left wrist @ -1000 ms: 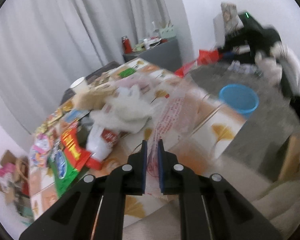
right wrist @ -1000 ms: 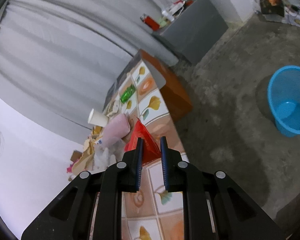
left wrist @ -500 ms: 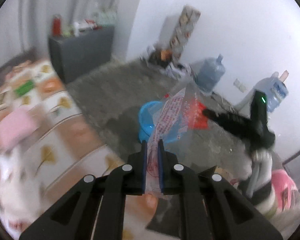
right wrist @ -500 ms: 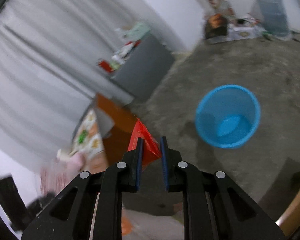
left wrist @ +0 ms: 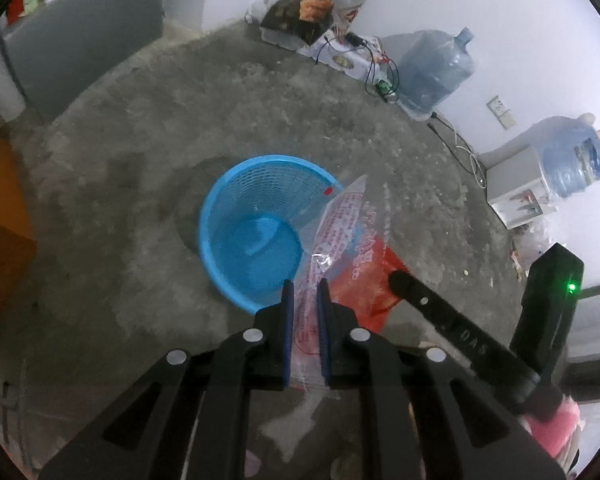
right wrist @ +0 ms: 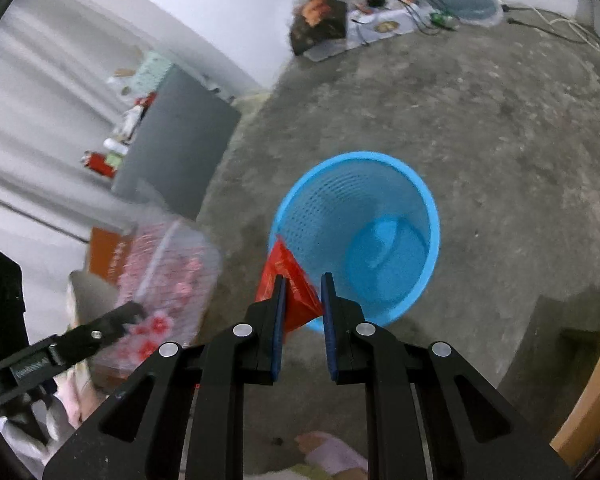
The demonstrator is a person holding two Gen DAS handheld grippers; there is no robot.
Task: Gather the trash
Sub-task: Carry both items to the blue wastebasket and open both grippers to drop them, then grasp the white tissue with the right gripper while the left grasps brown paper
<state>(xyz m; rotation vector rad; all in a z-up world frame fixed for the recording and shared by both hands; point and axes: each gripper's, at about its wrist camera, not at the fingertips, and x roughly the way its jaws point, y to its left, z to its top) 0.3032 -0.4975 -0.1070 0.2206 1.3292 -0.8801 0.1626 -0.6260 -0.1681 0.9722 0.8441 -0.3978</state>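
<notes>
Trash comes in two pieces here: a clear printed plastic bag (left wrist: 332, 240) between the jaws of the left gripper (left wrist: 305, 304), and a red wrapper (right wrist: 290, 284) between those of the right gripper (right wrist: 303, 300). Both pairs of jaws are opening, the right pad apparently already off the wrapper. Each piece hangs just ahead of its fingers, by the near rim of the blue basket (left wrist: 256, 216) below, likely so that it falls inside.

The round blue plastic mesh basket (left wrist: 256, 228) stands open-mouthed at frame centre, bare grey concrete floor (left wrist: 148, 120) around it; a grey cabinet (left wrist: 80, 36) at upper left seems well apart.
</notes>
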